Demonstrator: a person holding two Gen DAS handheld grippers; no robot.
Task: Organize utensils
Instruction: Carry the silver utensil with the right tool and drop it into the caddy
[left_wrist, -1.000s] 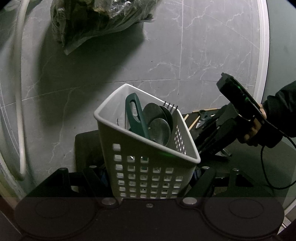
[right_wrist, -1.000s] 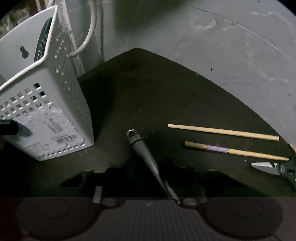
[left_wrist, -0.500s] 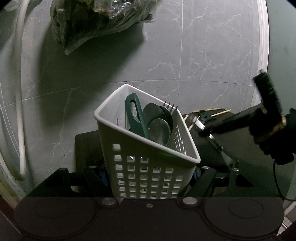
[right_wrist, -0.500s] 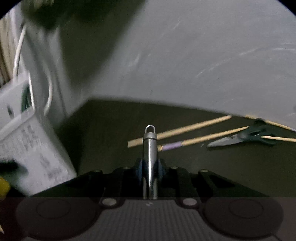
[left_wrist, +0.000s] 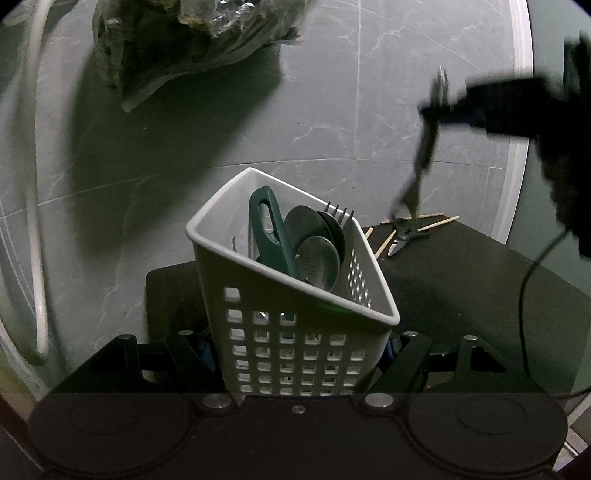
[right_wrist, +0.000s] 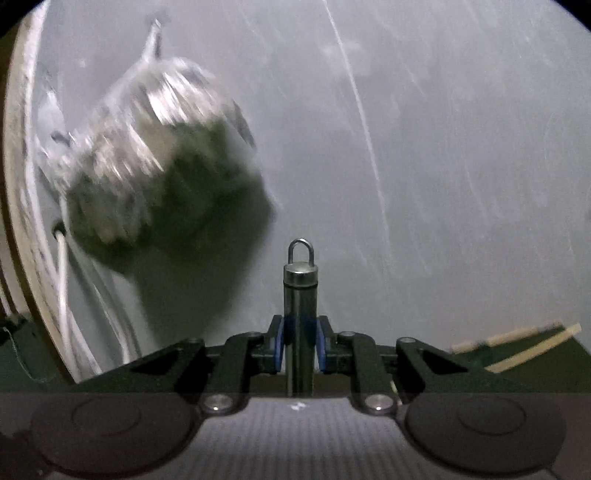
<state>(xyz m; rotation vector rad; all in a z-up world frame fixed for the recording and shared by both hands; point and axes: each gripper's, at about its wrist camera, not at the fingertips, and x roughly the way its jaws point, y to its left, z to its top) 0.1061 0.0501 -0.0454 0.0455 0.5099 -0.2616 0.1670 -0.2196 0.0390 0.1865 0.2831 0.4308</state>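
The left gripper (left_wrist: 299, 354) is clamping the white perforated plastic basket (left_wrist: 295, 295); the right gripper (right_wrist: 300, 343) is pinching a slim steel utensil handle (right_wrist: 300, 295).

Right gripper (right_wrist: 299, 345): jaws now clamped on metal-handled utensil (right_wrist: 300, 295), lifted off the dark mat (left_wrist: 480, 280), handle pointing forward.

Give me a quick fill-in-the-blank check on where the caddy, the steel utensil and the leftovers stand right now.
1. The left claw is shut on the white perforated ____.
2. The right claw grips a steel utensil handle whose far end carries a small hanging ____.
3. The tines of a ____ rise above the caddy's rim beside the green-handled tool.
4. On the dark mat, beside the scissors, lie wooden ____.

Missing words: caddy; ring; fork; chopsticks
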